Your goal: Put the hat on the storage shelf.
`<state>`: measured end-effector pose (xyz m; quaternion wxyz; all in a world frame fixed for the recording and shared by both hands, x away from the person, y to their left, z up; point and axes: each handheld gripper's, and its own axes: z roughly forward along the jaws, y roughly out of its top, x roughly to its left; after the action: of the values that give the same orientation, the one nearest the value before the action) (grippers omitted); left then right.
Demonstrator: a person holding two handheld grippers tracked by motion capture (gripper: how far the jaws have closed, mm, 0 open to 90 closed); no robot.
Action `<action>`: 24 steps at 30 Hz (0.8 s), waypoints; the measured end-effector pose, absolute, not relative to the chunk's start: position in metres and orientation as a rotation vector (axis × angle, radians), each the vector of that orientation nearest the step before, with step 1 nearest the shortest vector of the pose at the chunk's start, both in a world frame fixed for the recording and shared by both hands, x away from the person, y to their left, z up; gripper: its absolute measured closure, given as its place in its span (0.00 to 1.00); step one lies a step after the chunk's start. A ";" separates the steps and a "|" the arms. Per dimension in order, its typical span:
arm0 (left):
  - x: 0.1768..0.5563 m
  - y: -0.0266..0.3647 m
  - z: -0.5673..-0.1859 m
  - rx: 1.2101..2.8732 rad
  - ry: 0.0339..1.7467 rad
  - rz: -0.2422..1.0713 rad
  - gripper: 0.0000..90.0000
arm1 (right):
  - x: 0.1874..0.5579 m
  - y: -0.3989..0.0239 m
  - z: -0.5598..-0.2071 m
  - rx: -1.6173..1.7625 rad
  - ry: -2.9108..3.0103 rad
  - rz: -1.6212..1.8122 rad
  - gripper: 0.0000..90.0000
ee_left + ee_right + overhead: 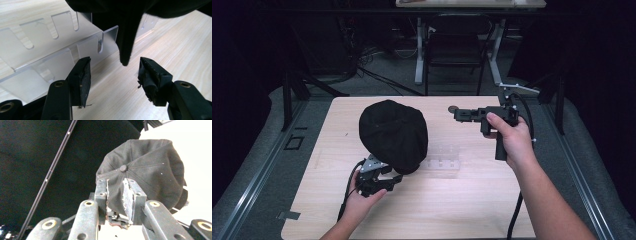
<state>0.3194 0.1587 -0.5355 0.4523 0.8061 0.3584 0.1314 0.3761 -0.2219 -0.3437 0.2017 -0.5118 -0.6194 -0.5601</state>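
One black cap (393,134), one clear acrylic rack (443,162) and two hand-held grippers are on or over the light wooden table (462,210). The cap sits on the left end of the rack, a little left of the table's middle, its crown bulging up and its lower edge hanging toward the near side. In the right gripper view the cap (147,177) shows as a dark grey-black fabric dome of stitched panels that meet at a small button on top, with a few pale specks on the cloth. In the left gripper view a dark pointed flap of the cap (126,42) hangs down between and just beyond the two jaw tips, touching neither pad; behind it the rack (50,52) shows as a transparent piece with several rounded slots cut into its edges. The left gripper (377,181) lies low at the near edge of the cap, held in the person's left hand, jaws spread wide and released, gripping nothing. The right gripper (462,115) is held up in the right hand over the far right part of the table, well apart from the cap, pointing left toward it; its jaws stand partly apart with nothing between them
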 end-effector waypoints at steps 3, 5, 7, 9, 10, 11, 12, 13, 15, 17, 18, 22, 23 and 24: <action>0.315 0.164 -0.532 1.976 0.906 0.307 0.49 | 0.371 -0.222 -0.342 -1.449 -1.788 -1.562 0.81; 0.314 0.166 -0.531 1.976 0.912 0.307 0.48 | 0.368 -0.222 -0.342 -1.450 -1.815 -1.559 0.80; 0.313 0.171 -0.529 1.981 0.917 0.311 0.48 | 0.364 -0.221 -0.341 -1.454 -1.835 -1.563 0.80; 0.310 0.175 -0.528 1.973 0.925 0.309 0.48 | 0.359 -0.220 -0.342 -1.449 -1.862 -1.567 0.80; 0.307 0.178 -0.527 1.977 0.930 0.305 0.48 | 0.356 -0.220 -0.342 -1.457 -1.892 -1.566 0.80; 0.307 0.178 -0.527 1.977 0.930 0.305 0.48 | 0.356 -0.220 -0.342 -1.457 -1.892 -1.566 0.80; 0.304 0.182 -0.526 1.974 0.928 0.315 0.48 | 0.352 -0.221 -0.343 -1.475 -1.940 -1.564 0.79; 0.304 0.182 -0.526 1.974 0.928 0.315 0.48 | 0.352 -0.221 -0.343 -1.475 -1.940 -1.564 0.79; 0.302 0.185 -0.526 1.967 0.926 0.324 0.47 | 0.347 -0.222 -0.345 -1.498 -1.969 -1.572 0.79; 0.300 0.189 -0.526 1.950 0.929 0.336 0.47 | 0.341 -0.225 -0.348 -1.506 -1.996 -1.578 0.78; 0.300 0.189 -0.526 1.950 0.929 0.336 0.47 | 0.339 -0.225 -0.349 -1.512 -2.011 -1.583 0.78; 0.300 0.194 -0.533 1.928 0.942 0.317 0.47 | 0.328 -0.229 -0.355 -1.530 -2.063 -1.612 0.76; 0.300 0.194 -0.533 1.928 0.942 0.317 0.47 | 0.328 -0.229 -0.355 -1.530 -2.063 -1.612 0.76; 0.302 0.195 -0.536 1.935 0.948 0.312 0.47 | 0.323 -0.230 -0.359 -1.538 -2.088 -1.611 0.75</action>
<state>0.3015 0.1954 -0.5362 0.4638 0.7874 0.3857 0.1270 0.3231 -0.2297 -0.3593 0.0442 -0.5032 -0.6832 -0.5273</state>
